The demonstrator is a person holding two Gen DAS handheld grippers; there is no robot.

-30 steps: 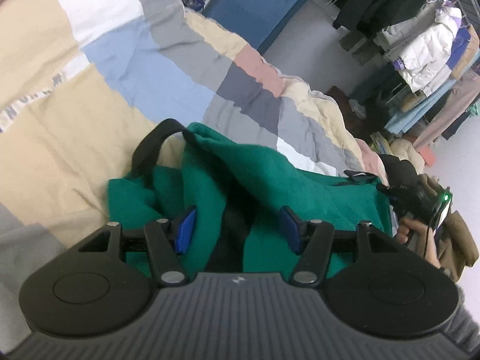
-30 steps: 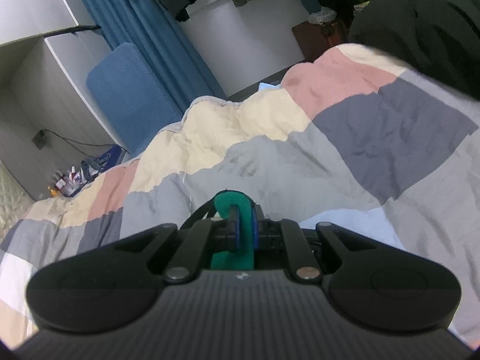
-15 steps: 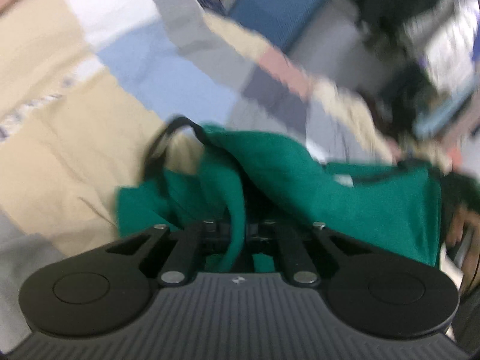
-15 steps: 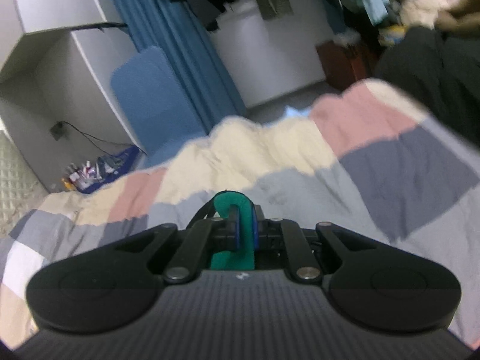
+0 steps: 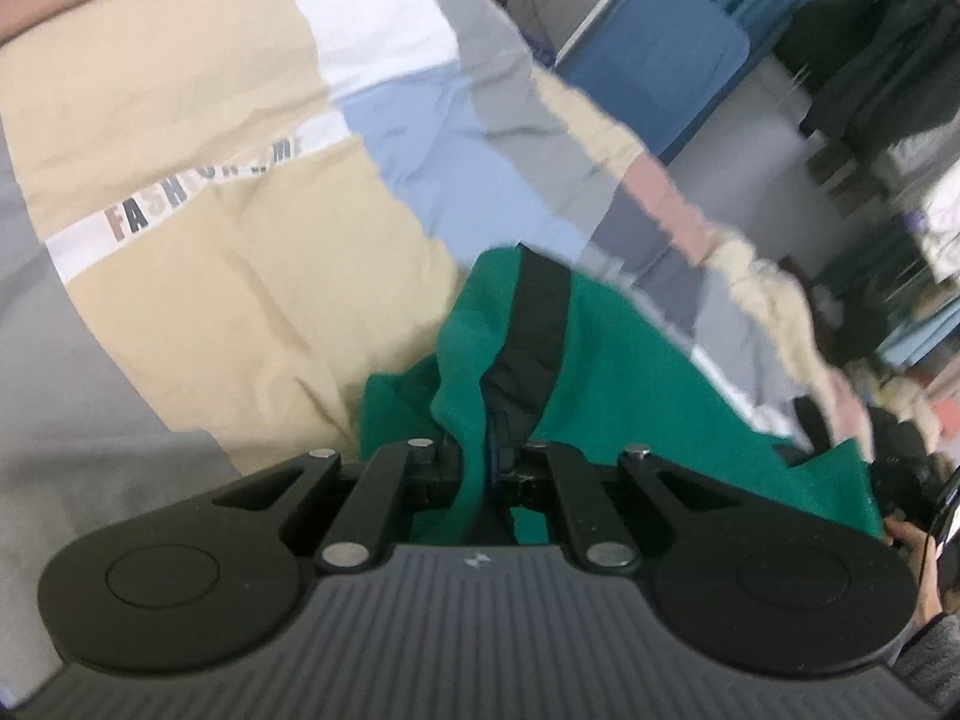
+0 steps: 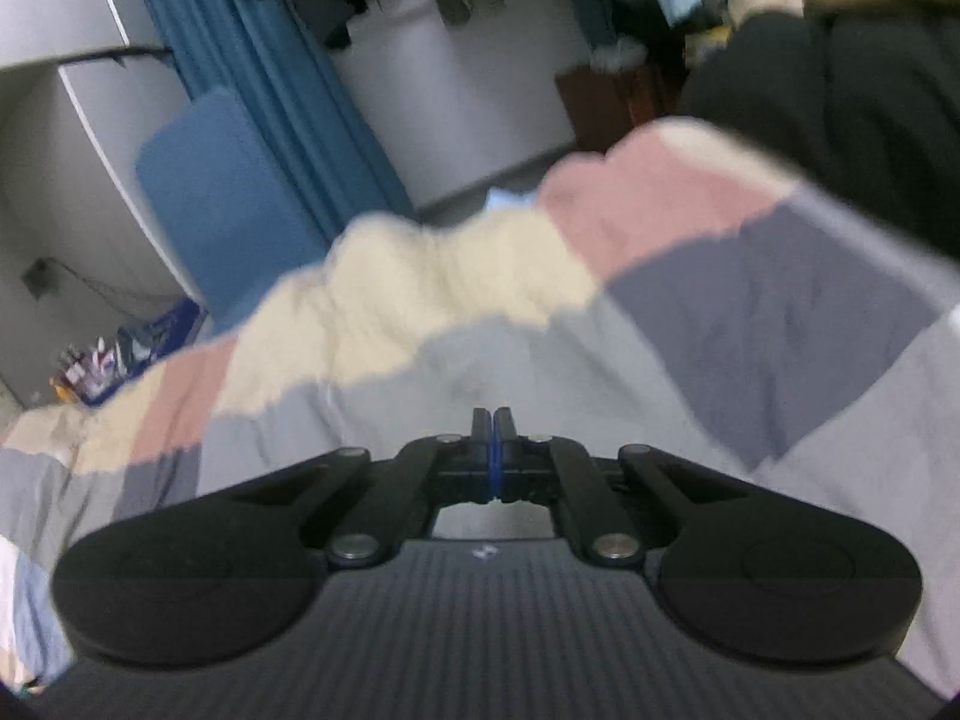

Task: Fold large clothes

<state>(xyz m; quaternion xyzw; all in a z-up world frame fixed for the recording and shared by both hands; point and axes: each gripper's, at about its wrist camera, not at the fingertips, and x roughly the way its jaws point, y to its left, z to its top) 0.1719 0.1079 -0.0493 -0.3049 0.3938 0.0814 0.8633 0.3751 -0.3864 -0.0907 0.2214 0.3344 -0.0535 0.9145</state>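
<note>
A green garment (image 5: 630, 372) with a black band (image 5: 540, 324) lies bunched on the patchwork quilt (image 5: 210, 276) in the left wrist view. My left gripper (image 5: 492, 456) is shut on a raised fold of it, next to the black band. The cloth stretches off to the lower right, where a hand (image 5: 906, 534) and a dark, blurred device show at the frame edge. In the right wrist view my right gripper (image 6: 493, 438) is shut, blue pads pressed together with nothing between them. No green cloth shows there, only the quilt (image 6: 540, 372).
A blue padded panel (image 6: 222, 198) and blue curtain (image 6: 270, 78) stand past the bed's far edge. A black coat (image 6: 840, 120) lies at the right of the quilt. Hanging clothes (image 5: 888, 78) crowd the far side of the room. Small items (image 6: 96, 366) sit on the floor at left.
My left gripper went from open over the green garment to shut on a fold of it. The green cloth held in the right gripper is gone from its pads, which now meet.
</note>
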